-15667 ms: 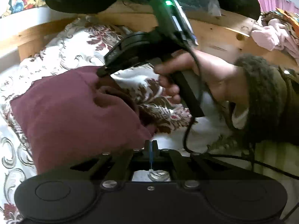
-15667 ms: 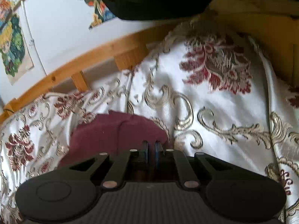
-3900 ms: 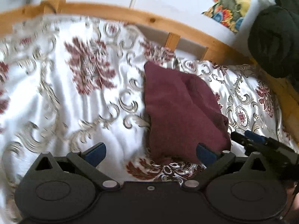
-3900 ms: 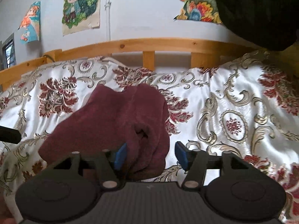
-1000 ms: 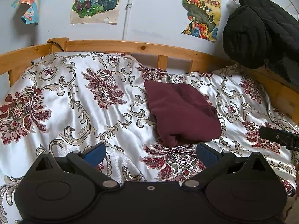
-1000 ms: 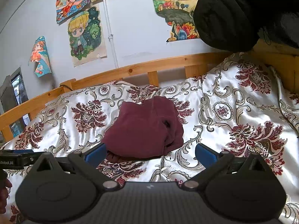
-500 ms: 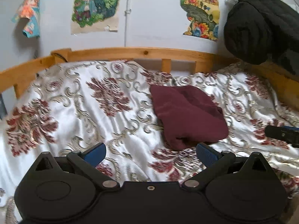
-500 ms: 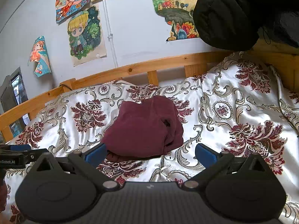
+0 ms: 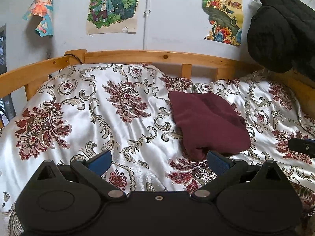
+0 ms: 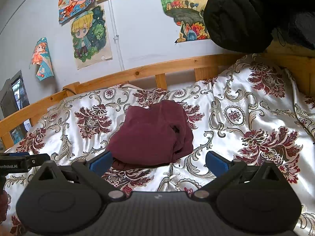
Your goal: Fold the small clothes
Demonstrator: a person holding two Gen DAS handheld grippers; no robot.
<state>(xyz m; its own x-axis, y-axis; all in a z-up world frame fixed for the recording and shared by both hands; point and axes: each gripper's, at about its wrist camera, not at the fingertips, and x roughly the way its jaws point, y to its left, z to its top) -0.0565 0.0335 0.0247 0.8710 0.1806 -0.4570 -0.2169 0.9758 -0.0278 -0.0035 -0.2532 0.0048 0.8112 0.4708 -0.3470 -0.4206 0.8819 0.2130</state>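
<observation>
A folded maroon garment [image 9: 208, 123] lies on the floral satin bedspread [image 9: 98, 122], right of centre in the left wrist view and at the centre [image 10: 153, 137] in the right wrist view. My left gripper [image 9: 159, 160] hangs open above the bedspread, short of the garment, with nothing between its blue pads. My right gripper [image 10: 158, 160] is open too, pulled back from the garment's near edge. The right gripper's tip [image 9: 302, 146] shows at the right edge of the left wrist view. The left gripper's tip [image 10: 23, 162] shows at the left edge of the right wrist view.
A wooden bed rail [image 9: 157, 57] runs along the back and left of the bed. Drawings [image 9: 112, 5] hang on the white wall. A black padded coat [image 9: 279, 27] hangs at the upper right, over the bed's right side [image 10: 256, 13].
Both grippers, earlier shut on the garment and then opened, have kept pulling back from it. In the last second the left view has risen slightly; the garment lies still.
</observation>
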